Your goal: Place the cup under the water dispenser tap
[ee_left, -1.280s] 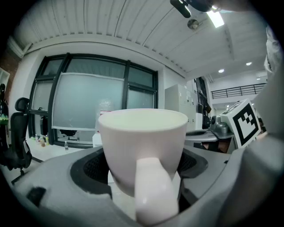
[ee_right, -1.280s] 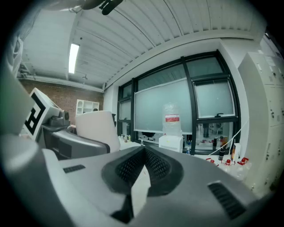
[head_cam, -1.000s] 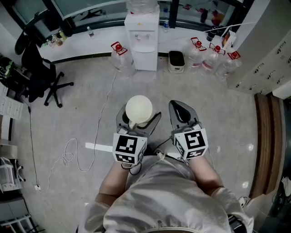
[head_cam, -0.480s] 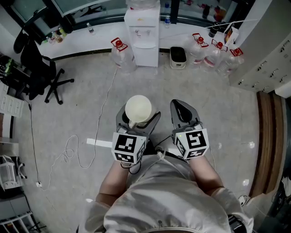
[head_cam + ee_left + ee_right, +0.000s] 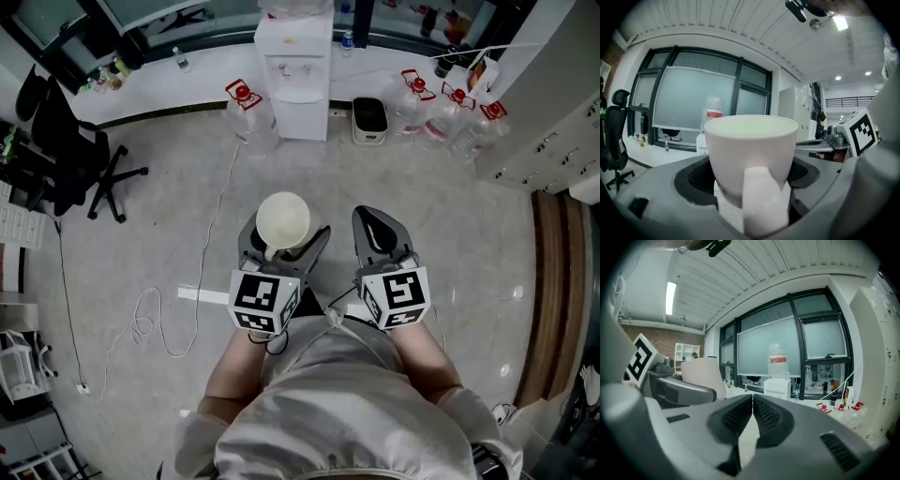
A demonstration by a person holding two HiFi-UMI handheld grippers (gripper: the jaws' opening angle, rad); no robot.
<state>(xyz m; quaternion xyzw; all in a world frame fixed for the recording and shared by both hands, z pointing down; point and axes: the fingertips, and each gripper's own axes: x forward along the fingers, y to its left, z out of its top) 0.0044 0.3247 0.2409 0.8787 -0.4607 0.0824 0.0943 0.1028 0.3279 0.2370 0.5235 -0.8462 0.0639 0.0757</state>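
Barely shifted, left claw (image 5: pixel 282 244) pinches cup (image 5: pixel 283 218); right claw (image 5: pixel 373 217) pressed together; dispenser (image 5: pixel 294 70) across floor (image 5: pixel 169 216).

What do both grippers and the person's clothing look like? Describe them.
The left gripper and right gripper have grey, tapered bodies with black textured pads. Each carries a white cube printed with black square markers. The person wears a pale top.

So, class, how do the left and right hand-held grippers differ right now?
The left hand-held gripper is shut on a white cup; the right hand-held gripper is shut on nothing. The left's jaws stand apart around the cup; the right's jaws meet. Both point toward the water dispenser.
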